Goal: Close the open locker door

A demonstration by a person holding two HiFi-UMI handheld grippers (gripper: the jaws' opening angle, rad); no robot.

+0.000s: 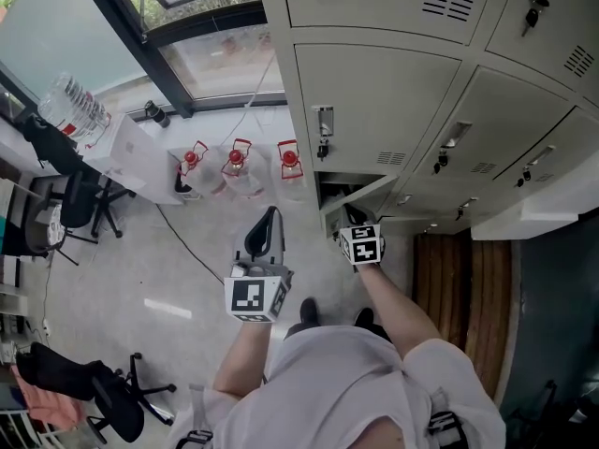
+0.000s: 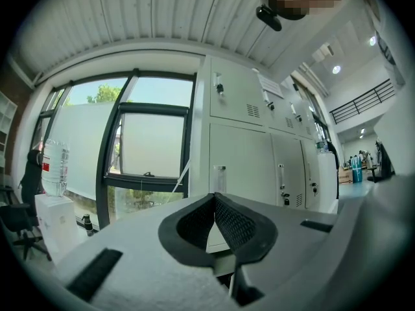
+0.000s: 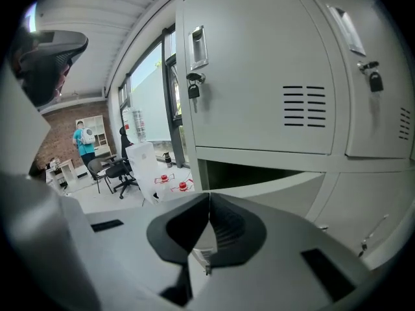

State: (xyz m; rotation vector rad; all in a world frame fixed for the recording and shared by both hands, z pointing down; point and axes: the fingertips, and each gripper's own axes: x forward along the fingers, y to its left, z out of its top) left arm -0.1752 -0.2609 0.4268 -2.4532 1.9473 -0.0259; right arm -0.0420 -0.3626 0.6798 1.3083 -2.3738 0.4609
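The ajar locker door is seen at 12 o'clock of the right gripper; floor is left open at 9. Its fingers and those of the left gripper are shown pressed together only by the gripper views.

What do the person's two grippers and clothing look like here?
The left gripper and right gripper share one build: pale grey bodies and black jaws with textured inner pads. Each carries a white cube printed with black square markers. The person wears a white short-sleeved shirt.
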